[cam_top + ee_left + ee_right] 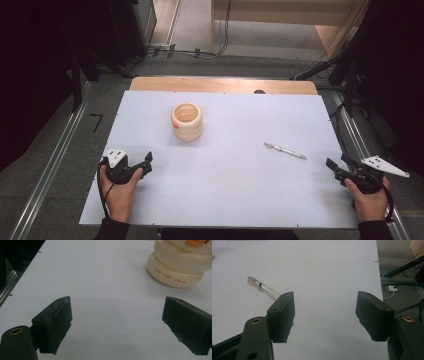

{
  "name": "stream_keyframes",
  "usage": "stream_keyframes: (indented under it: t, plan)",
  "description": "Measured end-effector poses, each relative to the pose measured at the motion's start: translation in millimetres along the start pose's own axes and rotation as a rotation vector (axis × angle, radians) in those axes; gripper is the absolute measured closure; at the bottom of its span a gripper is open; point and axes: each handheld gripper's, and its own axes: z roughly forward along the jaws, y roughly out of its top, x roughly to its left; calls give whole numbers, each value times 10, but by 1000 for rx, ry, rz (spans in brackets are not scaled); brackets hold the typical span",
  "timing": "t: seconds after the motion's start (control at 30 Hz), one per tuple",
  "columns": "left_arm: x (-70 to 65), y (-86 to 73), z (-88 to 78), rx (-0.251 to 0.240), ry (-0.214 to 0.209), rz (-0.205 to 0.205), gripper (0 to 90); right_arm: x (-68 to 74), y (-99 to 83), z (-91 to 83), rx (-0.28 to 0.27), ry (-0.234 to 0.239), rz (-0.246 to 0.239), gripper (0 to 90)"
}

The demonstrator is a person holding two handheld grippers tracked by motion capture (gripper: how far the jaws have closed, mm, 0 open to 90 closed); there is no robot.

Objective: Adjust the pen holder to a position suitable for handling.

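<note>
Right gripper sits at the table's right edge, near the front corner, jaws apart, nothing between them. Its own view looks along the jaws at bare white surface; the pen lies just past the left jaw tip, angled away. So it's lined up near the pen but not on it, likely staged for a pick.

Left gripper rests near the front-left corner, jaws also wide and empty, pointing inward toward the cup.

From above, the pen lies flat right of centre, closer to the right gripper. The cream cup stands upright toward the back, left of centre, mouth up, looking like the obvious drop target. Both well apart.
</note>
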Motion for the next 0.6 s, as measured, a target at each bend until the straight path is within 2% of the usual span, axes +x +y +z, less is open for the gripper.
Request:
stream_keyframes:
  t: [0.6]
  plan:
    - [-19, -9, 30, 9, -6, 6, 97, 23, 15, 8, -6, 7, -14, 300]
